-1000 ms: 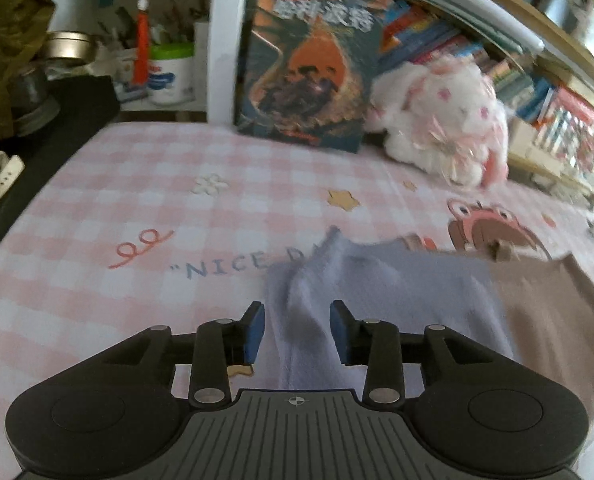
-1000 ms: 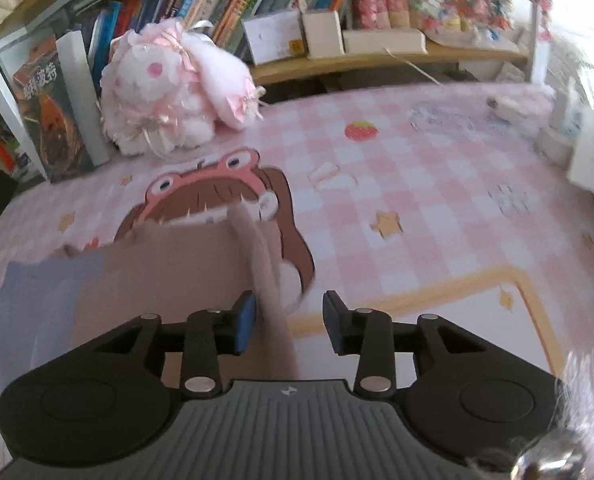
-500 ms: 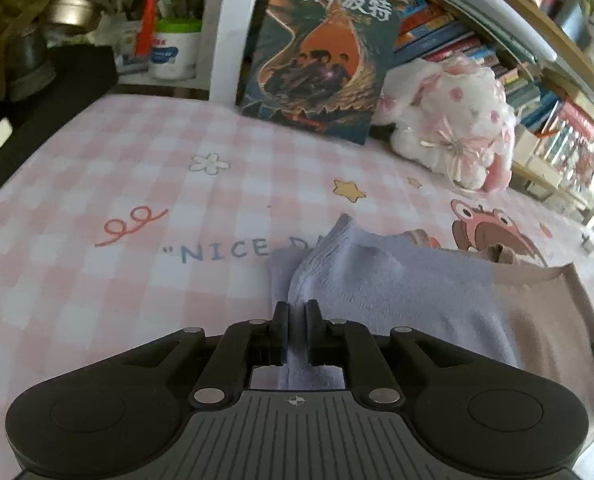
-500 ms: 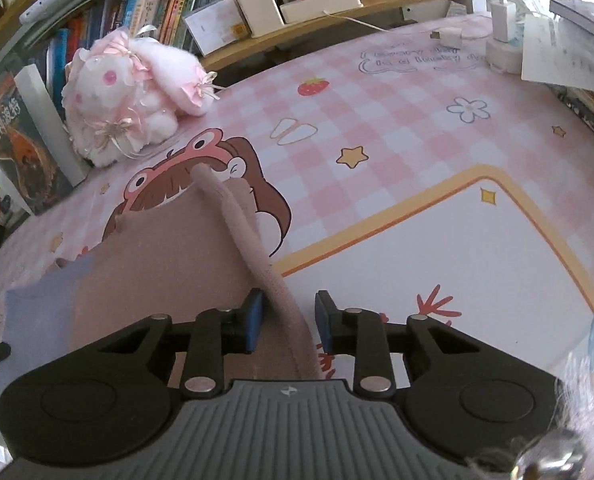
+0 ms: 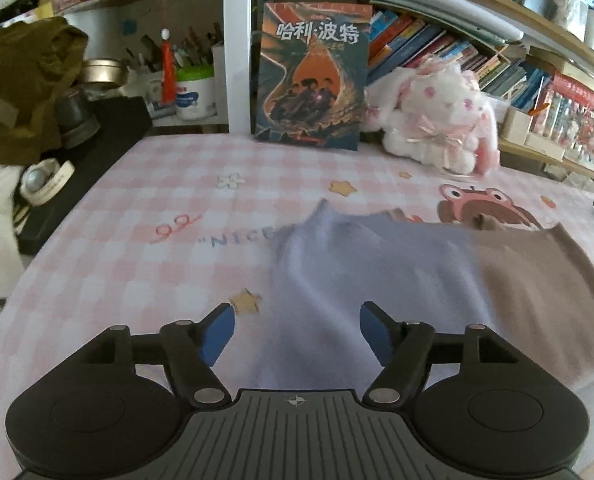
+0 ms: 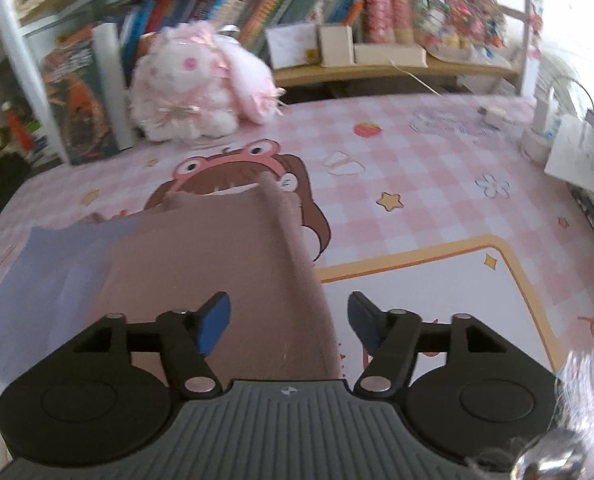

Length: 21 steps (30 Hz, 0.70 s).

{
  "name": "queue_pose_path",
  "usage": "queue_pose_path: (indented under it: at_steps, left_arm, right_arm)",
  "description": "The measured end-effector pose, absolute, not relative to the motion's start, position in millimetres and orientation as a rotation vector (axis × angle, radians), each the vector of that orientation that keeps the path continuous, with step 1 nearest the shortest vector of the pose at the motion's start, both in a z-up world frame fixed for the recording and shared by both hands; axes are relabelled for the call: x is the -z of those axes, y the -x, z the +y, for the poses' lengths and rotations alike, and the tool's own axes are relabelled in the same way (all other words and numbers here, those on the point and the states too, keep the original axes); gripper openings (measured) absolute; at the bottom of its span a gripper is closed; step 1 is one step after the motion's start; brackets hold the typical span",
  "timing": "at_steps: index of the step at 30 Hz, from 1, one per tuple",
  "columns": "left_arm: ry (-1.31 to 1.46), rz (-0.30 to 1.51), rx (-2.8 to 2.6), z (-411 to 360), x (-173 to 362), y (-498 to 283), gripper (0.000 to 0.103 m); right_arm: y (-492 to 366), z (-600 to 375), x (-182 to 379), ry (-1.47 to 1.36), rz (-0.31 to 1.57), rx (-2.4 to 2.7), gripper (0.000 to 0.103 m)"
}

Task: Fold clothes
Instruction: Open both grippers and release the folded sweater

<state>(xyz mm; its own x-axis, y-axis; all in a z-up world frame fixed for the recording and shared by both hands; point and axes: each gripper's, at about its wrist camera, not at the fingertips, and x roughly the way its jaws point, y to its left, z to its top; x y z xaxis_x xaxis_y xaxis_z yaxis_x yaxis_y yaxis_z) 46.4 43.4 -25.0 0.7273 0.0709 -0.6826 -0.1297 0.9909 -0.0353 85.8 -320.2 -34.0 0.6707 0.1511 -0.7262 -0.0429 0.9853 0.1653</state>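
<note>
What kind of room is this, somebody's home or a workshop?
Most likely a home bedroom or study corner: crowded bookshelves, a pink-and-white plush bunny, and a garment on a pink checked cartoon table cover.

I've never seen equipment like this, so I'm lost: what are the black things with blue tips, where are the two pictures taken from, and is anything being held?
Each picture comes from a camera on a hand-held gripper, looking along its two fingers. The left gripper and right gripper are black tools with blue pads. Both jaws are opening; cloth lies between the pads, but they are not pressing it. On the pink checked tablecloth lies a soft garment, lilac on one half and brown on the other. Behind stand a white and pink plush rabbit and a dark illustrated book.
</note>
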Motion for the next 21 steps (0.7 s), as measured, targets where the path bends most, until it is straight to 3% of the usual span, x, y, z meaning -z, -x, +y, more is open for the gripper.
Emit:
queue_pose_path:
  at_steps: [21]
  left_arm:
    - [0.159, 0.814, -0.258, -105.8, 32.1, 54.2, 0.085]
  right_arm:
    - [-1.7, -371.7, 49.3, 0.136, 0.841, -0.438, 0.077]
